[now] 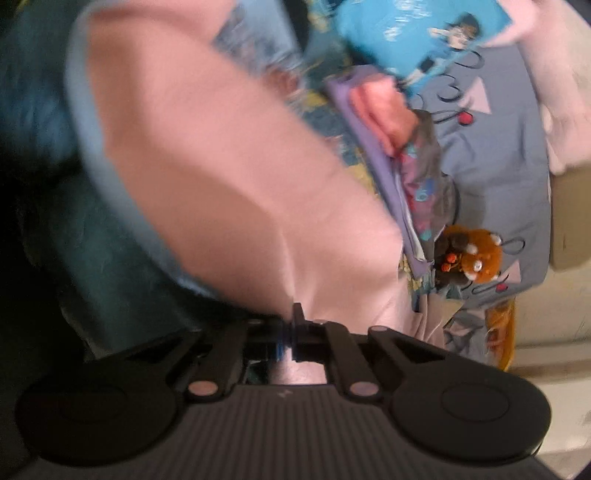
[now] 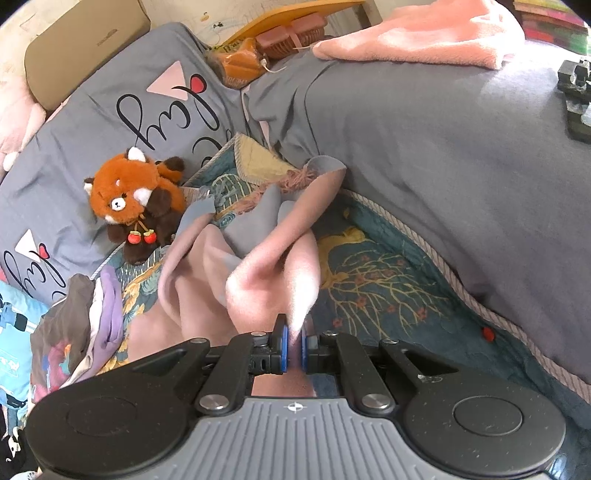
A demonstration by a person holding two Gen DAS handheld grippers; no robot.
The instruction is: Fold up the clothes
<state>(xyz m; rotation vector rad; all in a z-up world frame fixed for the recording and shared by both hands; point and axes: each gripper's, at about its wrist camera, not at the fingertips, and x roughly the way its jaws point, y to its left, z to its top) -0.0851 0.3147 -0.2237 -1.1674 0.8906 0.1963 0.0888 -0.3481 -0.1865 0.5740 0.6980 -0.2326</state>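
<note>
A pale pink garment (image 1: 207,166) with a light blue-grey trim fills most of the left wrist view, blurred by motion. My left gripper (image 1: 290,325) is shut on a fold of its edge. In the right wrist view the same pink garment (image 2: 258,266) rises in crumpled folds from the bed, with a grey-blue inner side showing. My right gripper (image 2: 293,343) is shut on another part of it, the cloth pinched between the blue pads (image 2: 283,343). The garment hangs between the two grippers above a patterned teal blanket (image 2: 388,280).
A pile of clothes (image 2: 77,325) lies at the left, purple and dark pieces among them. A red panda plush (image 2: 133,199) sits on a grey pillow (image 2: 110,110). A grey duvet (image 2: 443,129) with a pink towel (image 2: 424,33) lies on the right. A blue printed cloth (image 1: 417,33) is at the top of the left wrist view.
</note>
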